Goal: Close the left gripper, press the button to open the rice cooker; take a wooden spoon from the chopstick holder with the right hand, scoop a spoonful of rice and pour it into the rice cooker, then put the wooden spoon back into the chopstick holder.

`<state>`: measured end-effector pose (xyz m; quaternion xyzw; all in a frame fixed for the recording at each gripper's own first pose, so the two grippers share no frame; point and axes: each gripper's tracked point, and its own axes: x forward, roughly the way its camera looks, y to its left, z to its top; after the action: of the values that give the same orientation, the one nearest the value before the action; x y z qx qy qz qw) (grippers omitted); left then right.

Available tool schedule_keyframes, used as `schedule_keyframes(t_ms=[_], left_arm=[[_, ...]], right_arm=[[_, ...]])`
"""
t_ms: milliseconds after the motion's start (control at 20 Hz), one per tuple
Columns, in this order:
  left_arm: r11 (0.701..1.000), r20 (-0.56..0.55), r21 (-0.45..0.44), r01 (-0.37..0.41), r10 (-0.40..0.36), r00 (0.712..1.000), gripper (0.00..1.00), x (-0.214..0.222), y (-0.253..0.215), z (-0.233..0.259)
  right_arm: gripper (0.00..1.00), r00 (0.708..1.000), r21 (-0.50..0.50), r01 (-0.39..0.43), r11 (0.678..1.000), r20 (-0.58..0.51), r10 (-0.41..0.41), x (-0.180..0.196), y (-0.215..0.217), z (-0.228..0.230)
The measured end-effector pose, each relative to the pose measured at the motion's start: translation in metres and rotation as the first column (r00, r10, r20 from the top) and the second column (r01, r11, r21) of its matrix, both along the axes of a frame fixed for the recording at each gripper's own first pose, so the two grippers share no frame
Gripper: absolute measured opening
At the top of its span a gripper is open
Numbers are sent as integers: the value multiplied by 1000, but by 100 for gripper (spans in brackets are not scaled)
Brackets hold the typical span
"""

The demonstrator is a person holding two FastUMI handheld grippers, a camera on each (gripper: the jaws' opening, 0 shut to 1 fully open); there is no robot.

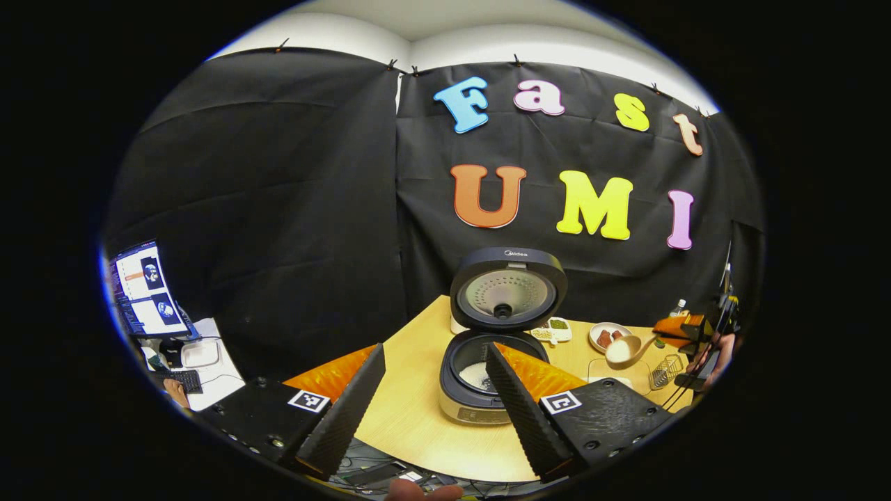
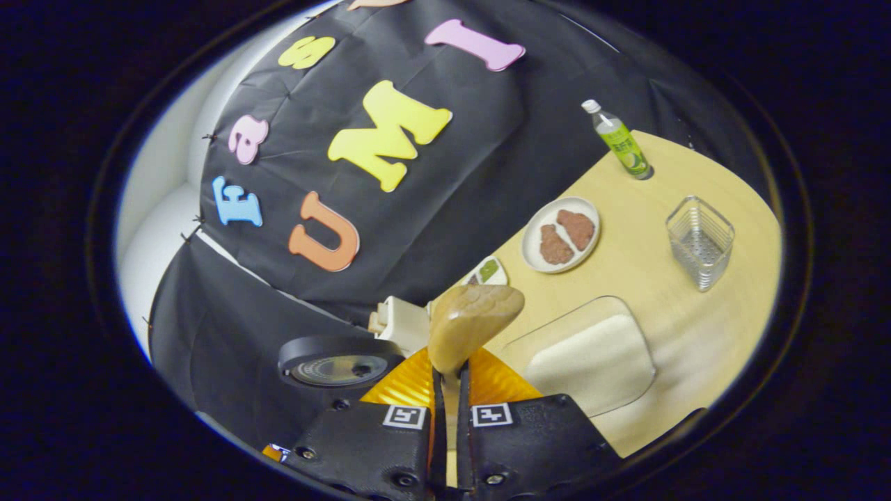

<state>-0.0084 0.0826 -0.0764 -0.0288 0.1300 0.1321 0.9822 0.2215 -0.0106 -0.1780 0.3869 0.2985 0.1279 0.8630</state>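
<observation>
Wooden table (image 2: 661, 278), right claw (image 2: 451, 390) clamped on wooden spoon (image 2: 473, 316), left claw (image 1: 435, 396) spread wide, empty.

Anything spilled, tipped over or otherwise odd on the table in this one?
Nothing stands out. The rice cooker sits upright with its lid raised, the bottle and the chopstick holder stand upright, and the right gripper is shut on the wooden spoon. No spilled rice visible.
</observation>
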Motion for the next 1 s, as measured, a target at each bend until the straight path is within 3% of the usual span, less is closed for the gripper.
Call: schedule_keyframes(t_ms=[200, 400, 650, 1000], left_arm=[[999, 13, -8, -54, 54, 998, 95, -22, 23, 1], [993, 34, -41, -106, 108, 994, 95, -36, 37, 3], [986, 34, -46, -161, 162, 986, 95, -53, 61, -2], [974, 33, -67, -216, 219, 975, 95, -64, 82, -8]], right_arm=[[11, 990, -45, -132, 990, 52, 134, 6, 83, 25], [11, 966, -141, -242, 960, 53, 252, 7, 148, 11], [11, 941, -343, -290, 893, 70, 332, 12, 191, -9], [11, 903, -528, -307, 792, 101, 418, 16, 221, -18]])
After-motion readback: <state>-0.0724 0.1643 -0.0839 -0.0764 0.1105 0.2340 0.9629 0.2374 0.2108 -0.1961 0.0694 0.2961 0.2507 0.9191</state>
